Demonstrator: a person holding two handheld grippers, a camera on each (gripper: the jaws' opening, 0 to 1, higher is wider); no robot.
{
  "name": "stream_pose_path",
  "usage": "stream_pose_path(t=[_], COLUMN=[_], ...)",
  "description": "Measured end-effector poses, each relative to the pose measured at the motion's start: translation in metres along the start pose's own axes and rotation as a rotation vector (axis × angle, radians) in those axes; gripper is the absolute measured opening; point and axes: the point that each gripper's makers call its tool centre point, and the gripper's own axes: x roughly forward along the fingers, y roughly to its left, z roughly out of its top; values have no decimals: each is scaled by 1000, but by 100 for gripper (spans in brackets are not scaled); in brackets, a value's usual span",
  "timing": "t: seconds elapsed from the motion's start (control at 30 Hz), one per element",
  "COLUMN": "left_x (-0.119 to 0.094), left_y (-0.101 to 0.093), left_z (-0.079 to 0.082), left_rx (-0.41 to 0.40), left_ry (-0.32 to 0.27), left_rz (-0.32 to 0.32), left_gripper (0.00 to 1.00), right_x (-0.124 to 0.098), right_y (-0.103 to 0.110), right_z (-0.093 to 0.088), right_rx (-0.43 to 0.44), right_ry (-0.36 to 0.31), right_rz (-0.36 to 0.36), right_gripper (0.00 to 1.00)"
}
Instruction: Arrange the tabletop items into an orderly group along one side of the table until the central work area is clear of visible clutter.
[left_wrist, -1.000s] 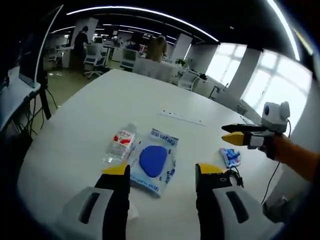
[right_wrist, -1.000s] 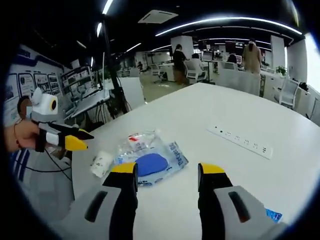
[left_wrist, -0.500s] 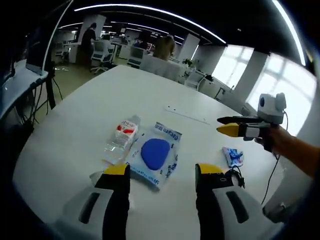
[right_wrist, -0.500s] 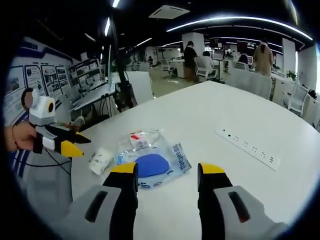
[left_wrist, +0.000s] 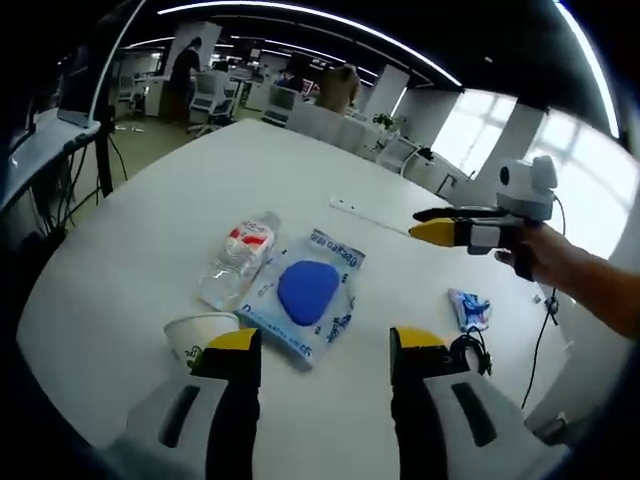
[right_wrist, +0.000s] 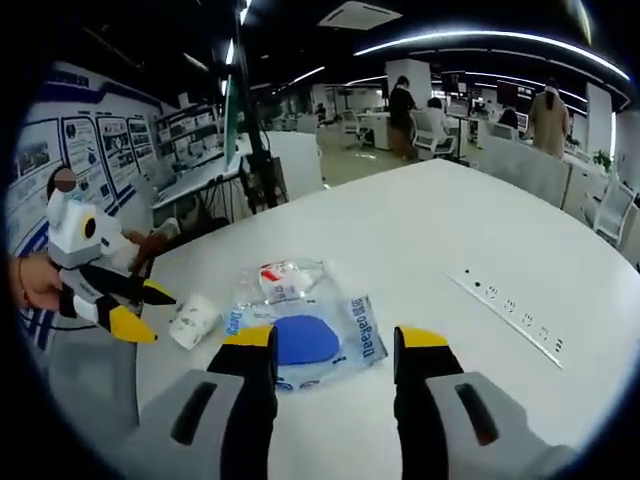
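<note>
White tabletop (left_wrist: 150, 240) carries a clear packet with a blue pad (left_wrist: 309, 292), a plastic bottle (left_wrist: 238, 259) touching its left side and a paper cup (left_wrist: 196, 334) lying near. Both the left gripper (left_wrist: 322, 340) and the right gripper (right_wrist: 335, 340) hover over it with jaws apart, empty. A small blue wrapper (left_wrist: 469, 309) lies well to the right, a power strip (right_wrist: 510, 312) farther off.

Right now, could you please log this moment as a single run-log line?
left gripper: open | right gripper: open | both empty, above table | bottle, blue pouch, paper cup: ungrouped

Both hand-held grippers (left_wrist: 325, 345) (right_wrist: 335, 345) open-jawed, empty, raised.
</note>
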Motion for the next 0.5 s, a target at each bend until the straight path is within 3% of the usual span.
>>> stream_pose_path(t=[0.5], left_x=[27], left_y=[-9], left_z=[-22], left_rx=[-39], left_ry=[31], left_rz=[9], left_gripper=[49], right_x=[35], right_y=[-13], right_z=[-10], right_rx=[-40], right_ry=[71], right_rz=[55], right_gripper=[43])
